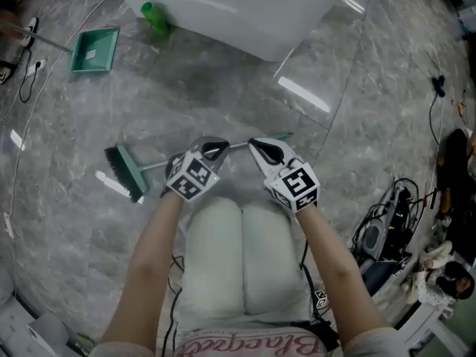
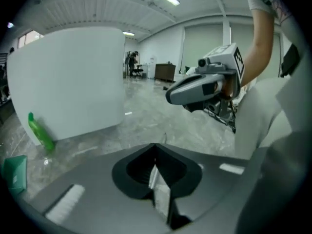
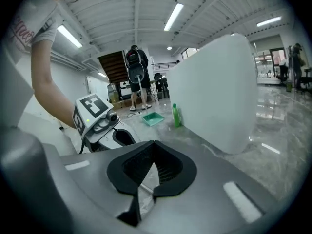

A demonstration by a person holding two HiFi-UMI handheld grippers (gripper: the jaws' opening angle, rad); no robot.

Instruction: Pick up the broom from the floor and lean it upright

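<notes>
broom [image 1: 126, 171] lying flat, beneath left hand-held gripper [image 1: 216, 150]

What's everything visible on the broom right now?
The broom lies flat on the grey marble floor. Its green head with dark bristles is at the head view's left. A thin pale handle runs right from it, passing under the left gripper and right gripper. Both grippers' jaws are shut and empty, and neither holds the broom.
</notes>
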